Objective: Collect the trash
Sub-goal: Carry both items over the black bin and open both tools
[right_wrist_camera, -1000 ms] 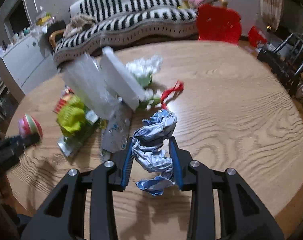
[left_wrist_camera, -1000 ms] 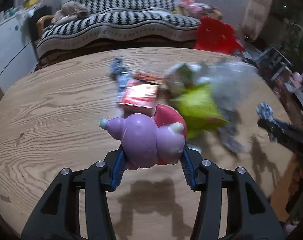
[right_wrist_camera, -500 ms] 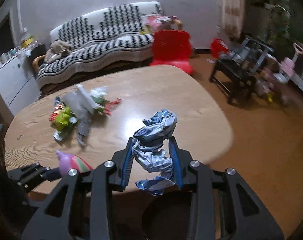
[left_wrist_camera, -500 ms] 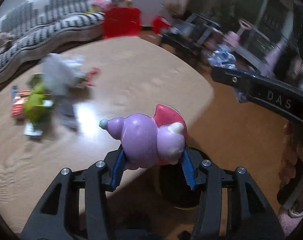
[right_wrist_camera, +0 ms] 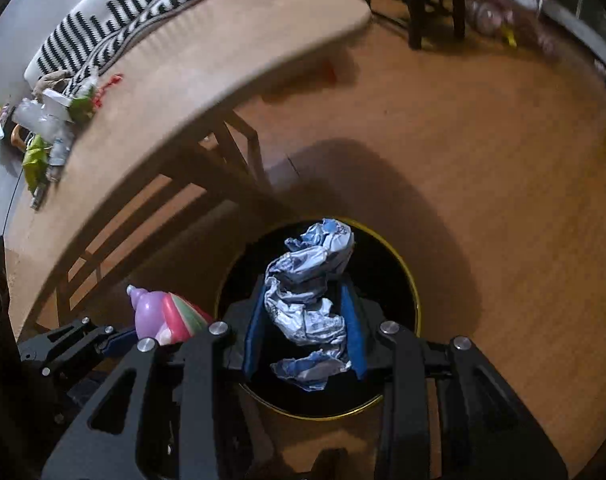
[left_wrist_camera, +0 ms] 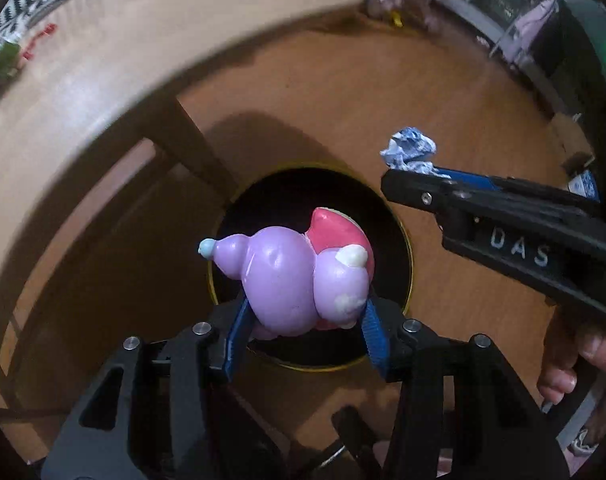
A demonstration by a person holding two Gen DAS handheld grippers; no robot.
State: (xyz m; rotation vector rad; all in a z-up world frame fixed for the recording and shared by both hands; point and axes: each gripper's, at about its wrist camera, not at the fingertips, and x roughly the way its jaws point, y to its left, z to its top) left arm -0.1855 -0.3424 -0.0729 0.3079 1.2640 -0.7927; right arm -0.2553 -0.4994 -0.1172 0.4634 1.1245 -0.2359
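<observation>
— Where is the trash?
— The left tool (left_wrist_camera: 303, 336) grips a purple toy (left_wrist_camera: 291, 276); the right tool (right_wrist_camera: 303, 340) clamps a crumpled wrapper (right_wrist_camera: 309, 300). Both hang over the black bin (right_wrist_camera: 407, 276).
— And the room?
— Bin on a wooden floor (right_wrist_camera: 483, 160) beside the tabletop (right_wrist_camera: 191, 80), which carries more litter (right_wrist_camera: 51, 128).

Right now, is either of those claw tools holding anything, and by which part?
Yes. The left gripper clamps the purple toy across its rounded base. The right gripper pinches the crumpled wrapper around its middle.
</observation>
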